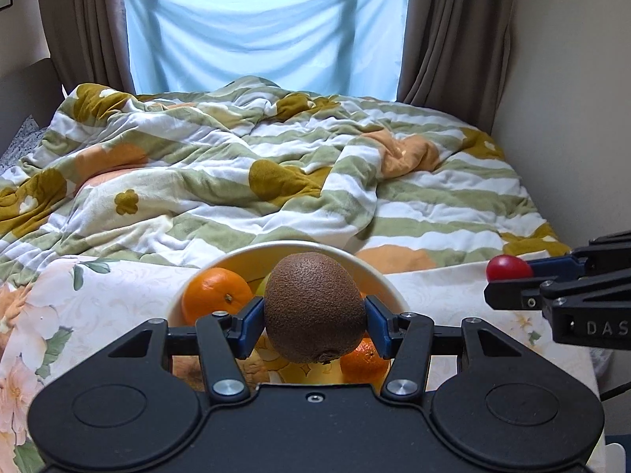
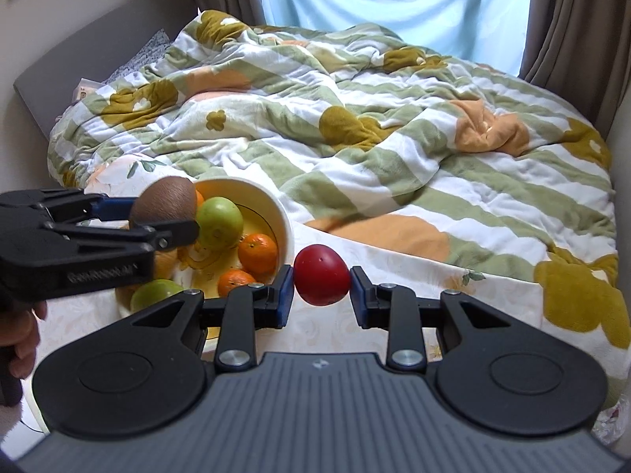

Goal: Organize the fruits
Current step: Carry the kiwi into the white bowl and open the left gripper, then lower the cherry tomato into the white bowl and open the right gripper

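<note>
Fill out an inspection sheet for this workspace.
Surface: floral cloth in front of a rumpled striped blanket.
Job's things: bowl holding oranges and a green fruit; another green fruit at its near edge.
Clutter: nothing seen.
Grippers: left gripper shut on kiwi above the bowl; right gripper shut on red fruit beside the bowl.
Cables: dark cable at the right edge.
Surroundings: brown curtains, blue window sheet, headboard.

Bowl (image 2: 284,216) holds oranges (image 2: 258,253); kiwi (image 1: 314,307) seemingly above it, tomato (image 2: 322,274) right.
</note>
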{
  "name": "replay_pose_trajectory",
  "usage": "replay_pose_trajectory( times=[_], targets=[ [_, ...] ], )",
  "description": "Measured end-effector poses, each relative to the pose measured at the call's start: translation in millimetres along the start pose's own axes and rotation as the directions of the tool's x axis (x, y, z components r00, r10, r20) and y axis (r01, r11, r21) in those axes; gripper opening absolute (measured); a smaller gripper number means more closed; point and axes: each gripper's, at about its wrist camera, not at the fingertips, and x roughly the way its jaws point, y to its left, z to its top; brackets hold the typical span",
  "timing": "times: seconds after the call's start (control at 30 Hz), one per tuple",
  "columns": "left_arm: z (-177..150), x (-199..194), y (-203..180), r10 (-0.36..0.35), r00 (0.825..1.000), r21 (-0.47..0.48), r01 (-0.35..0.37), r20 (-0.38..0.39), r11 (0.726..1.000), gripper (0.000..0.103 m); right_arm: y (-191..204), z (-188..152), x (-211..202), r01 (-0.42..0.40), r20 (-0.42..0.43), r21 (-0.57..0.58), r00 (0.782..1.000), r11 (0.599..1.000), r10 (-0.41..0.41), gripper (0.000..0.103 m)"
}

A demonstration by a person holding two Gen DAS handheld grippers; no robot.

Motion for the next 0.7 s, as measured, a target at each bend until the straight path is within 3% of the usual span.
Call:
replay_pose_trajectory(
  times=[0.47,0.53,0.6,0.7],
  targets=[
    [-14.4,21.6,-10.6,0.025,0.999,0.029,-0.024,-0.033,0.999,0.061,-12.4,-4.7,19.5,-0.013,-0.032,0.009,0.999,1.000,0.014,0.046],
    [-13.6,16.1,-9.2,0.025,1.000,0.027,-0.024,-0.012,0.999,0.087,-12.8,-4.9,19.7,-0.011,-0.032,0.010,0.999,1.000,0.011,0.046],
    [-11.4,6.5,-7.3,0.010,1.000,0.025,-0.011,0.020,1.000,0.101,-13.1,-5.0,19.6,-0.008,-0.029,0.010,1.000,1.000,0.008,0.046],
    [-8.2,-6.3,-4.0,0.011,1.000,0.029,-0.012,0.029,0.999,0.102,-13.9,-2.9,17.4,0.002,-0.020,0.010,1.000,1.000,-0.002,0.046]
  ],
)
